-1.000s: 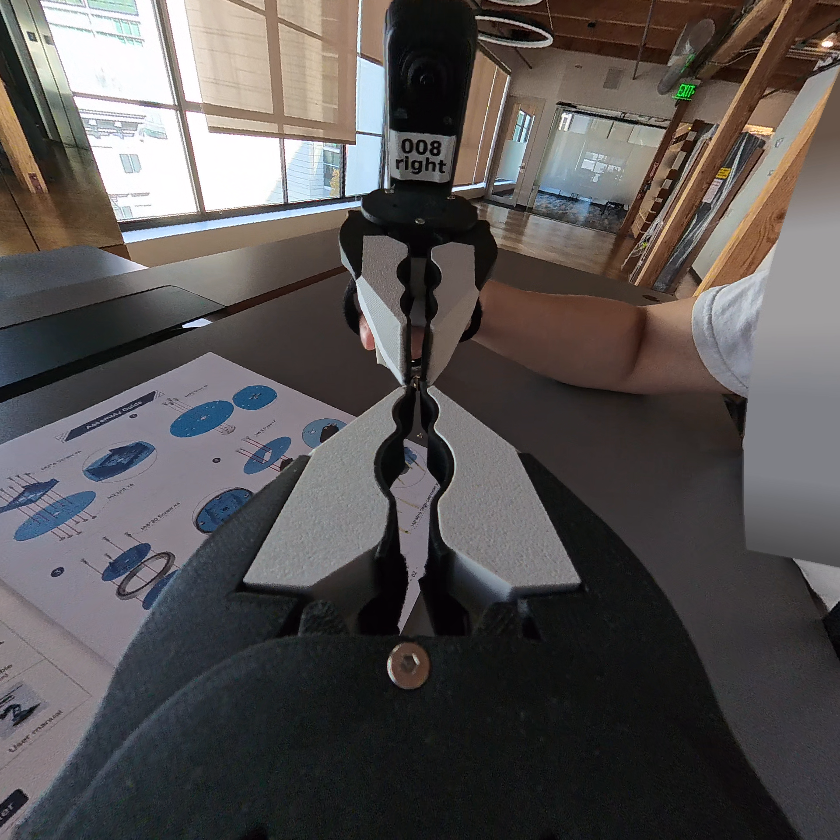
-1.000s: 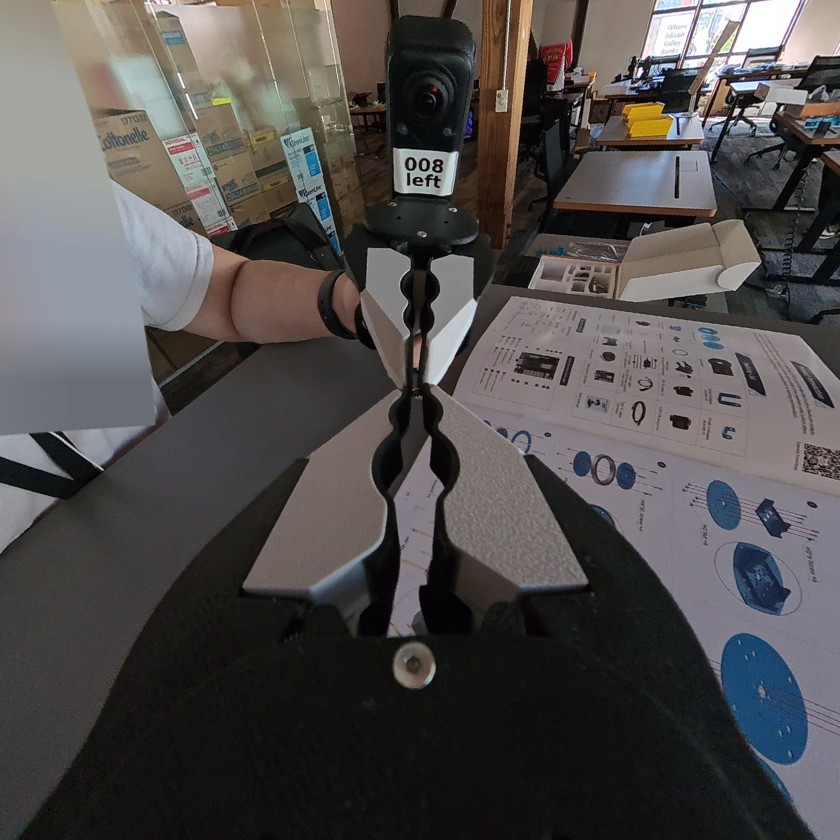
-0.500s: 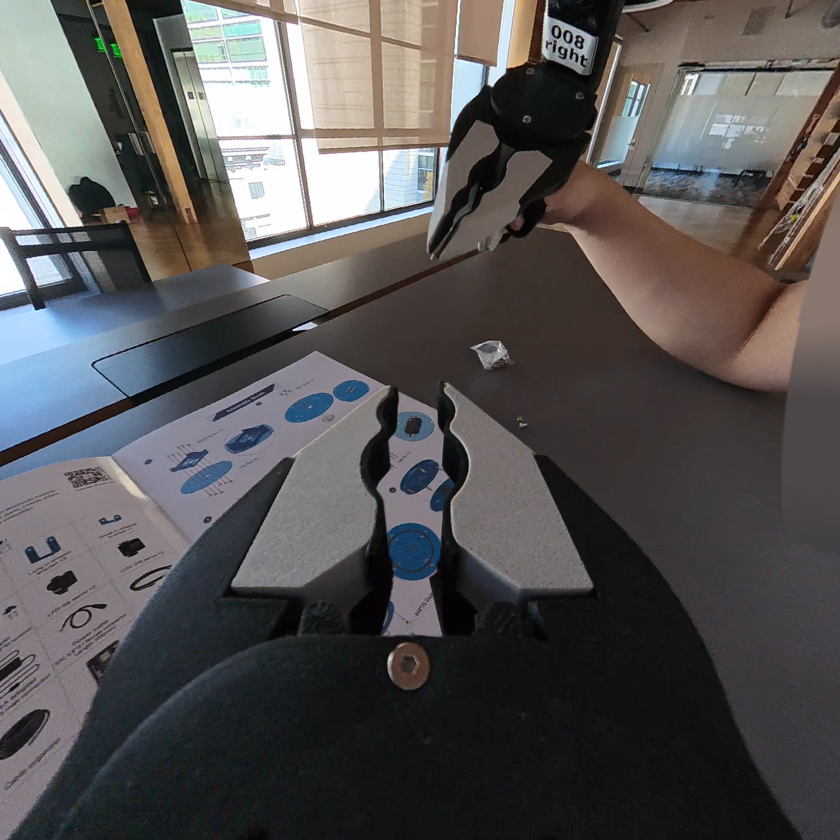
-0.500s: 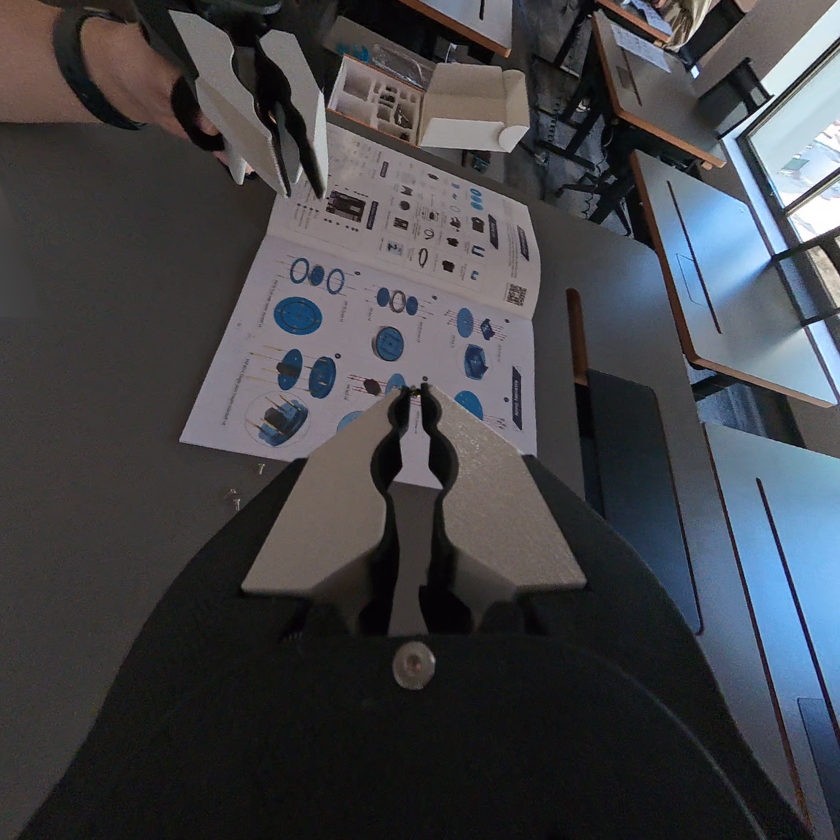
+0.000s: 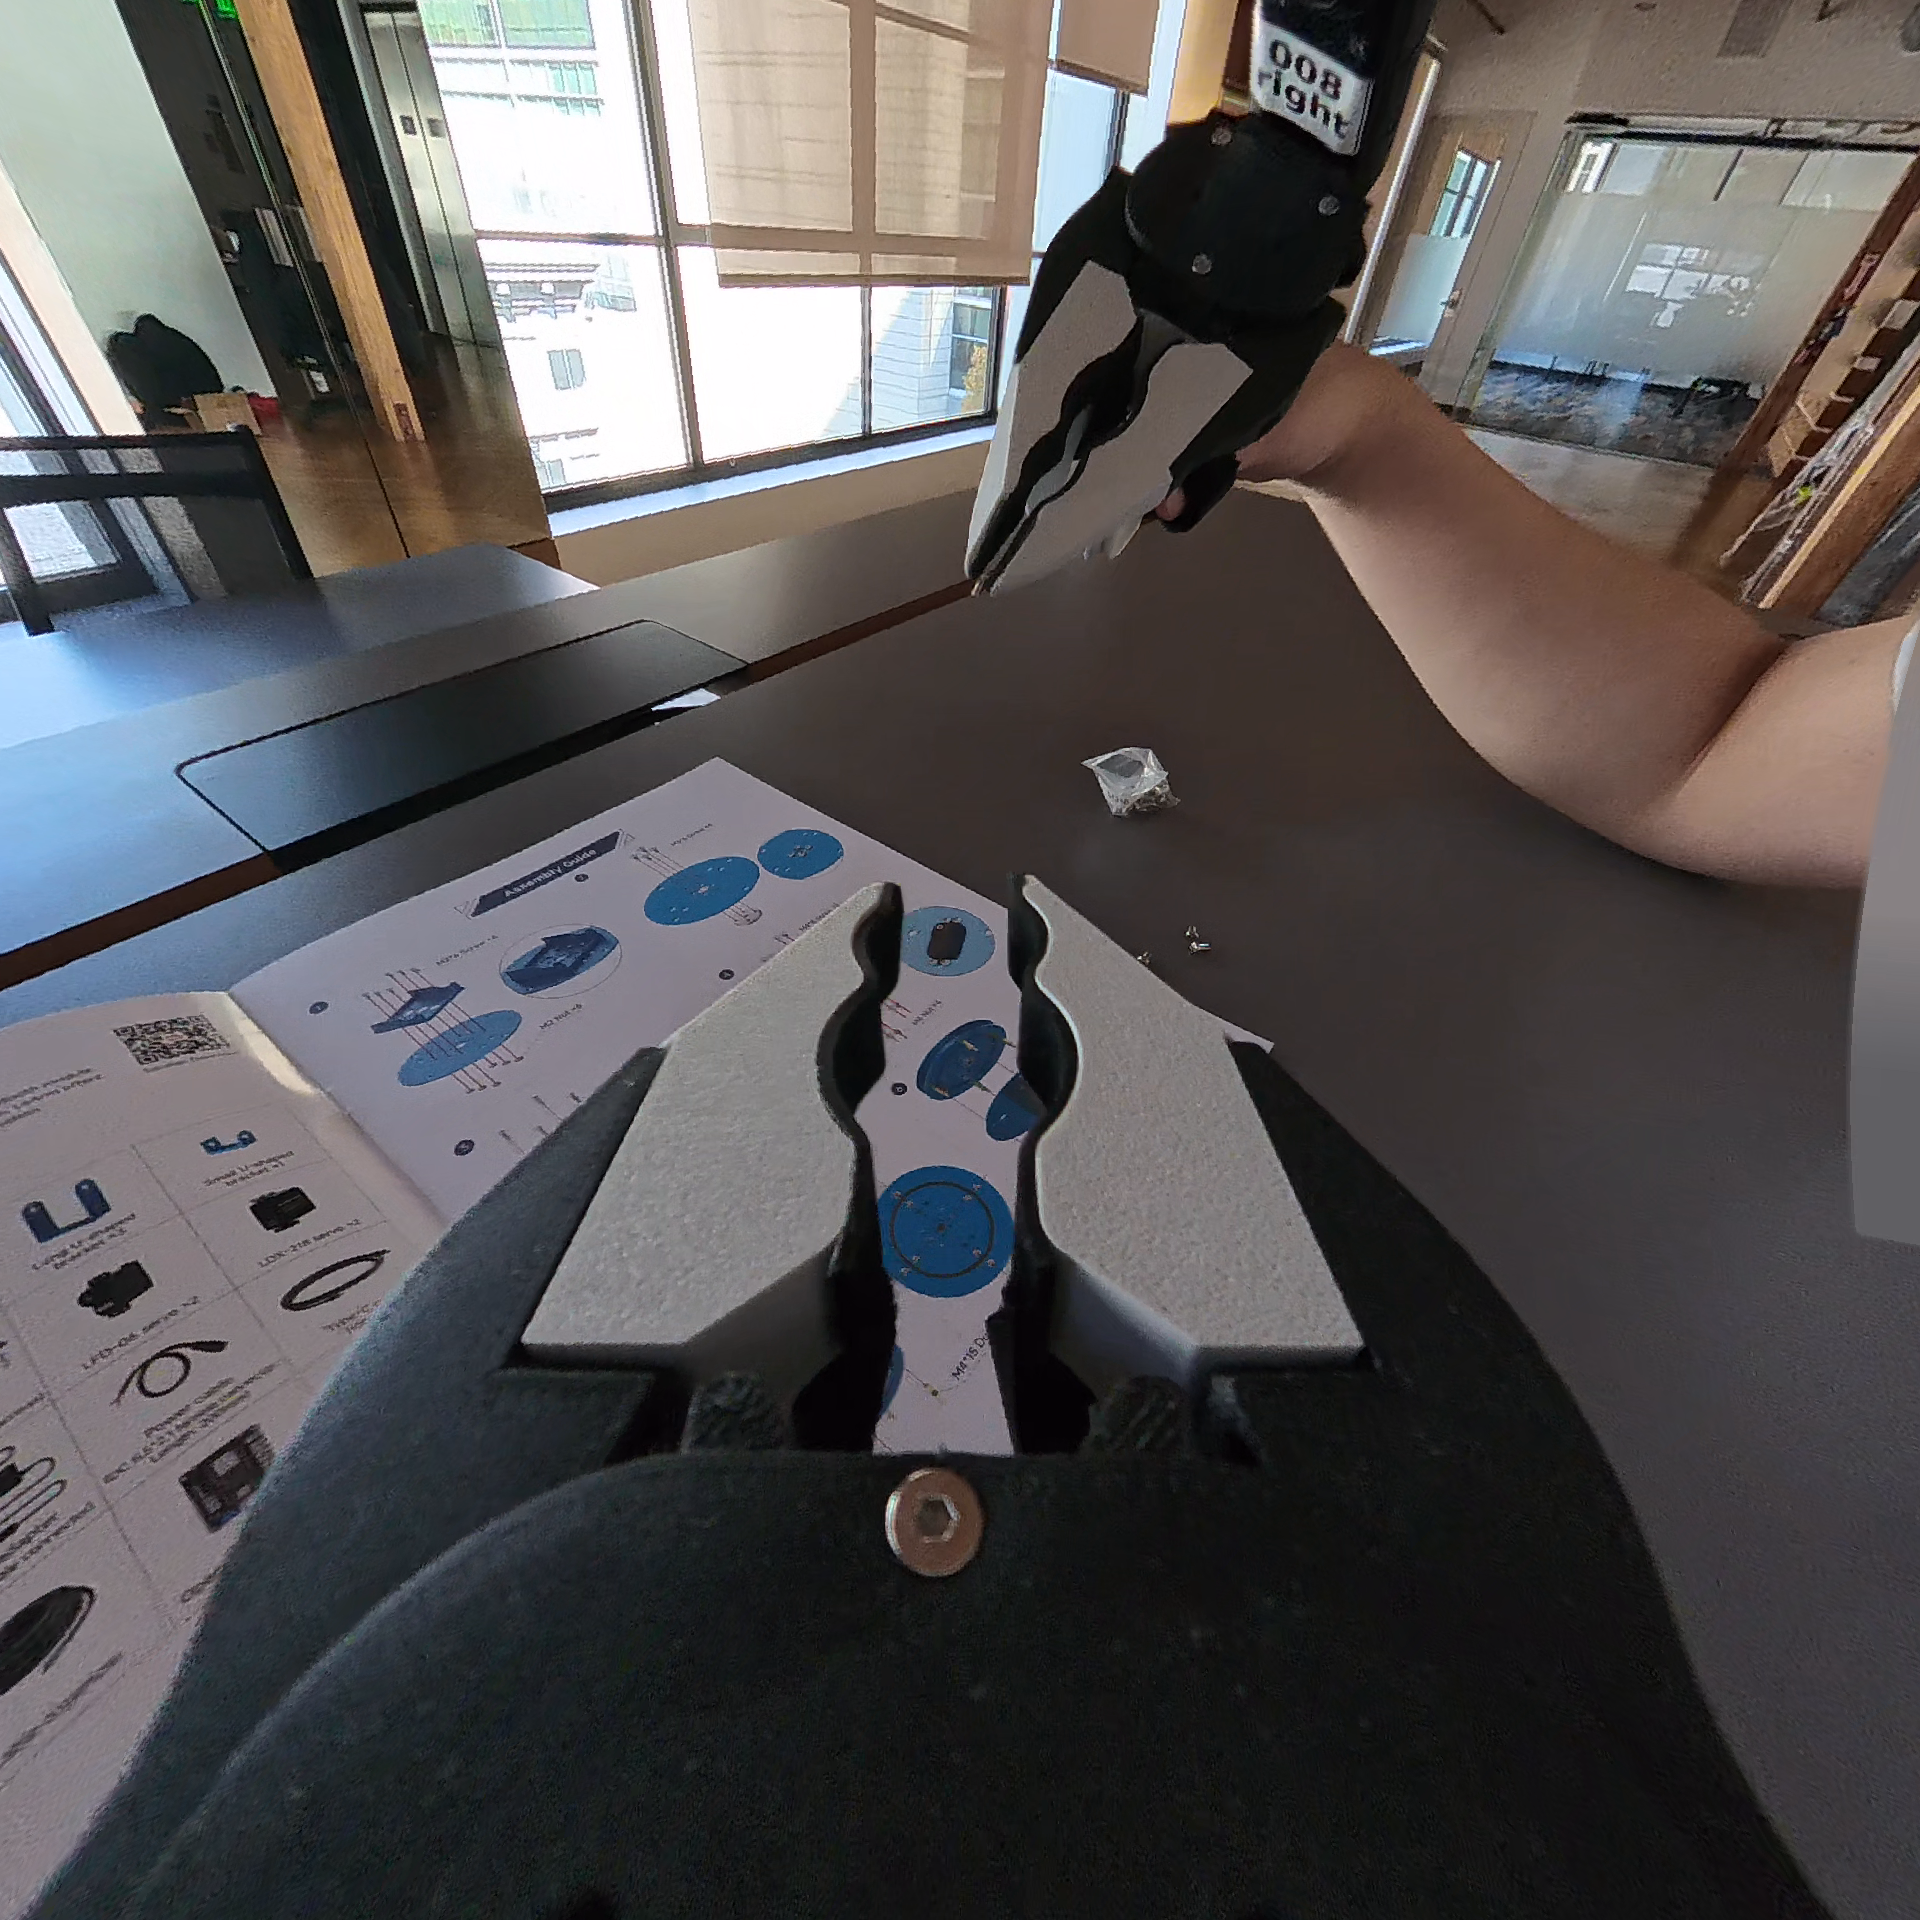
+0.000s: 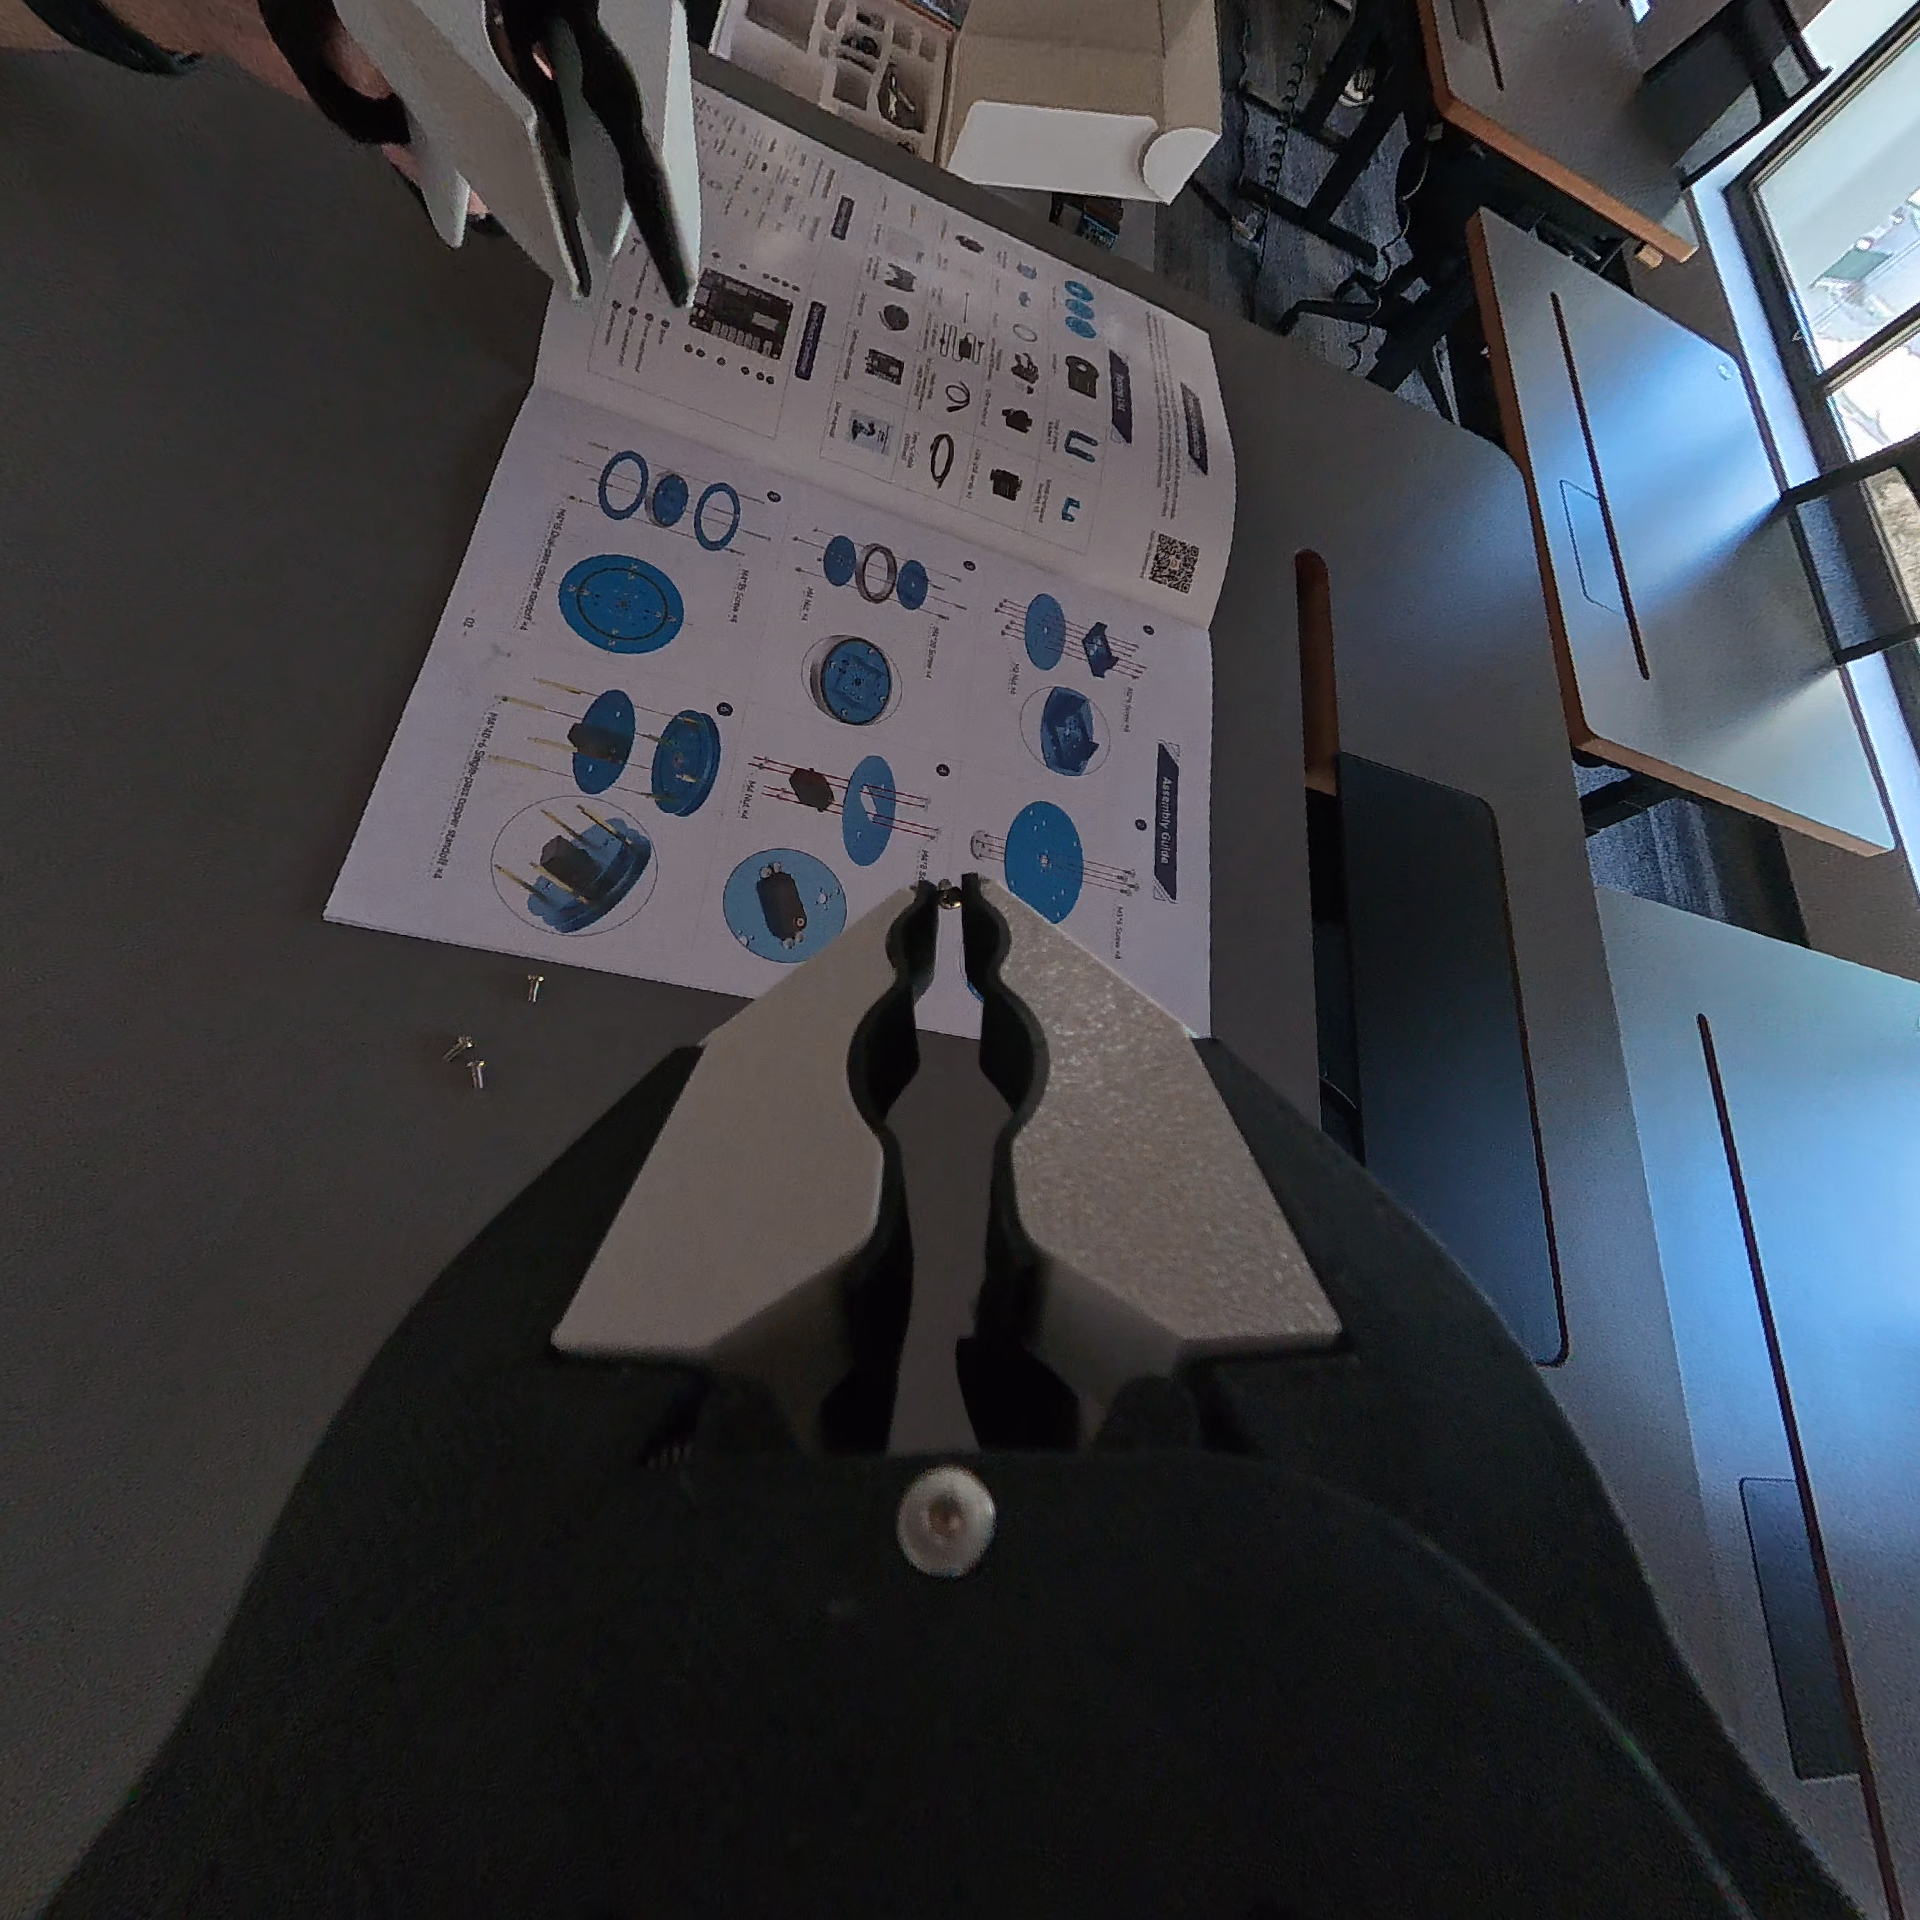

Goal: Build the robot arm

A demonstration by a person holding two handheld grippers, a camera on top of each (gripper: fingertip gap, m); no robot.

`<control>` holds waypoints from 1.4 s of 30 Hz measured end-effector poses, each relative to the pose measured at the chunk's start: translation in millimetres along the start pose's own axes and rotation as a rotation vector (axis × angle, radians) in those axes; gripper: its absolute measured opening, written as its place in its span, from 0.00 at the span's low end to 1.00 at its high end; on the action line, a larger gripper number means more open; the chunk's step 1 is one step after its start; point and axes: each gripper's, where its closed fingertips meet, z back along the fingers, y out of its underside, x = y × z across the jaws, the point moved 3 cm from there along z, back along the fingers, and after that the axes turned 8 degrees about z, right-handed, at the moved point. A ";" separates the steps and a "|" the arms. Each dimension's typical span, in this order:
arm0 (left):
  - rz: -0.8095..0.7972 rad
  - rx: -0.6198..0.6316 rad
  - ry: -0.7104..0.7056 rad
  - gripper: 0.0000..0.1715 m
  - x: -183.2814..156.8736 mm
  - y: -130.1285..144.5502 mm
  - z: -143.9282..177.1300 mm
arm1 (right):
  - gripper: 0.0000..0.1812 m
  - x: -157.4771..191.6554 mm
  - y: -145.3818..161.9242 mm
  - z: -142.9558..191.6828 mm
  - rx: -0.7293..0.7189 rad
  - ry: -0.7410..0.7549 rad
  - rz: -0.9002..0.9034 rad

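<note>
My left gripper point(image 5: 954, 891) is open and empty, held low over an open assembly guide sheet point(image 5: 582, 935) on a dark grey table point(image 5: 1455, 1039). My right gripper point(image 6: 943, 885) is shut on a tiny metal screw point(image 6: 945, 886) at its fingertips, held high above the sheet point(image 6: 831, 623) and pointing down at it. The right gripper also shows in the left wrist view point(image 5: 985, 582), raised at the far side. The left gripper shows in the right wrist view point(image 6: 629, 291), over the sheet's far corner.
Three loose screws point(image 6: 476, 1060) lie on the table just off the sheet's near edge. A small clear plastic bag point(image 5: 1130, 779) lies beyond them. An open white parts box point(image 6: 1070, 125) stands past the sheet. A person's forearm point(image 5: 1558, 665) reaches over the table at right. The grippers' ends are close to 15 cm from one another.
The grippers met tip to tip, both shut, a second ago. They have drawn apart. The left has opened; the right stays shut on the screw and has risen above the sheet.
</note>
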 end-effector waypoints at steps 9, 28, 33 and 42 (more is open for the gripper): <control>0.002 -0.069 -0.076 0.12 15.9 -15.3 17.3 | 0.02 -4.3 -3.0 -2.1 0.005 0.025 0.019; -0.025 -0.222 -0.628 0.21 -12.9 -15.7 373.8 | 0.02 63.0 -193.0 -23.9 -0.242 0.179 0.041; 0.106 0.000 -0.975 0.24 -7.8 134.9 554.5 | 0.02 116.6 -249.7 -108.1 -0.281 0.220 -0.037; 0.255 0.083 -0.823 0.25 70.8 274.3 691.1 | 0.02 171.0 -402.4 -305.2 -0.480 0.252 -0.247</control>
